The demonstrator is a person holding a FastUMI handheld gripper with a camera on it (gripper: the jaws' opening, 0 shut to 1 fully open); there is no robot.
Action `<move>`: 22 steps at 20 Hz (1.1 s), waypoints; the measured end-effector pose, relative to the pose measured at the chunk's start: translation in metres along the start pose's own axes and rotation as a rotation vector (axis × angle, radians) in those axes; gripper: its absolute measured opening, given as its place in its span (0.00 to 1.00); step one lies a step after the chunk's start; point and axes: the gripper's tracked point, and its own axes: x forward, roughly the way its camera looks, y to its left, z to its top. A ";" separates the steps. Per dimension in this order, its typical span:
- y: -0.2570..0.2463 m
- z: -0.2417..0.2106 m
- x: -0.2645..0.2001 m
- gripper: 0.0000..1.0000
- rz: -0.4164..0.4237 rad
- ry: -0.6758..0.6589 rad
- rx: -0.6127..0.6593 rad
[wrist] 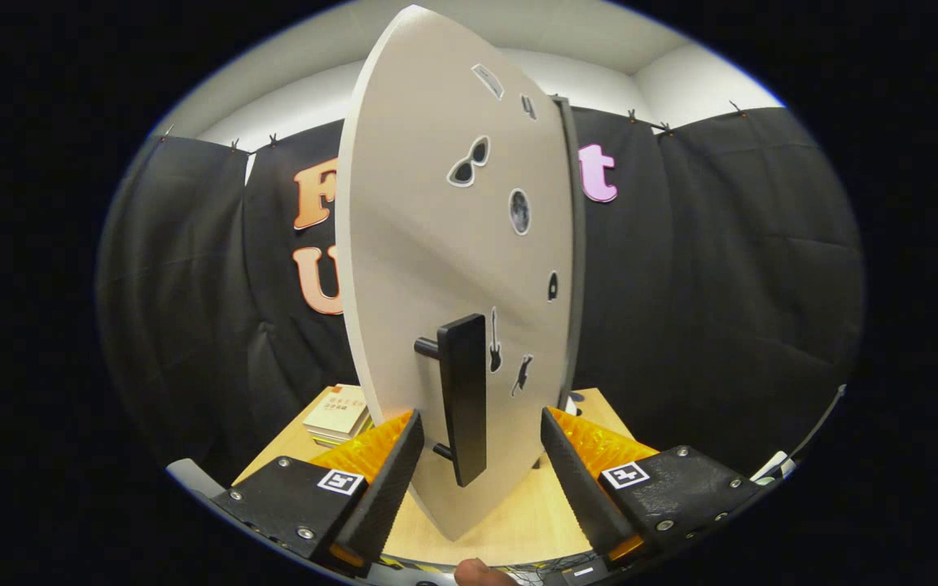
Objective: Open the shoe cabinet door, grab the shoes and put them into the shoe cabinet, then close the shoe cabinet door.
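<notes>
— Claw status?
— Claw (481, 456) released, fingers spread either side of the black handle (466, 399), touching nothing.
— Door?
— Cabinet door (444, 244) stands ajar, edge-on, above the bench (518, 505); shoes unseen.
— Risk?
— Likely: closing off-centre, one finger slips off the handle and shoves the door.

The gripper (481, 480) has two black wedge-shaped fingers (383, 488) with serrated inner faces and orange ridged panels on their outer sides. Each finger sits on a black textured block fastened with silver screws and bearing a small square black-and-white marker. The jaws stand apart.
</notes>
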 end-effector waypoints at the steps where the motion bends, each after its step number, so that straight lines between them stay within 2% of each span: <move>1: 0.011 0.001 0.008 0.91 0.024 0.001 -0.001; 10: 0.064 0.009 0.059 0.92 0.165 -0.005 -0.065; 16: 0.076 0.014 0.083 0.91 0.221 -0.003 -0.048; 22: 0.089 0.020 0.107 0.91 0.237 -0.005 -0.062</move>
